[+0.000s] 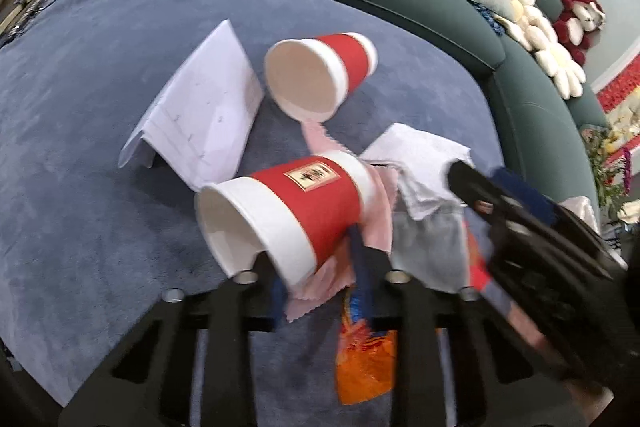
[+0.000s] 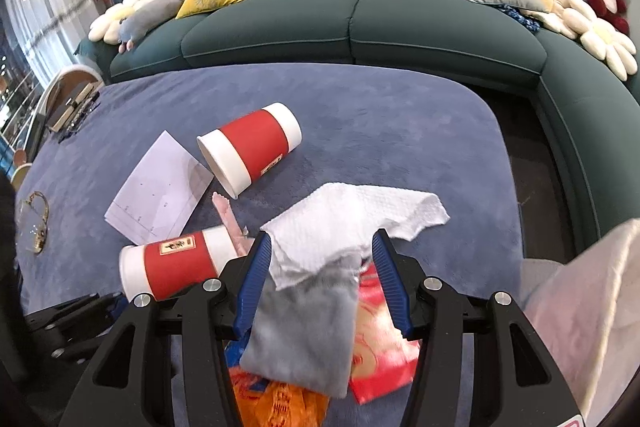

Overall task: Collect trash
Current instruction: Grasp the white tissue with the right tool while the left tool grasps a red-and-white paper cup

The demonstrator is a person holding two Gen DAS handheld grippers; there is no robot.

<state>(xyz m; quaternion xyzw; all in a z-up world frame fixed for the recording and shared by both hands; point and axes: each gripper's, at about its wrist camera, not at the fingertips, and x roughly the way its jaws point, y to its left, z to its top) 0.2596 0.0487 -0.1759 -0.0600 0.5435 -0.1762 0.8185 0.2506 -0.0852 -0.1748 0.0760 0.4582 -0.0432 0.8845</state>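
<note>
Risk notes. Left gripper (image 1: 320, 263) pinching rim of near cup (image 1: 288, 211); cup lies on side on blue mat (image 1: 80, 147), resting partly on pink cloth (image 1: 376, 223). Thin paper wall may buckle or slip from pads on lift; cloth could drag along. Right gripper (image 2: 322, 279) jaws spread, straddling white tissue (image 2: 352, 215) and grey cloth (image 2: 304, 327), not pressing. Closing may catch both layers plus red wrapper (image 2: 380, 355). Grippers near each other: collision possible. Far cup (image 2: 250, 147) and paper (image 2: 160, 187) untouched.

Both wrist views downward, sharing rug (image 1: 80, 107).
</note>
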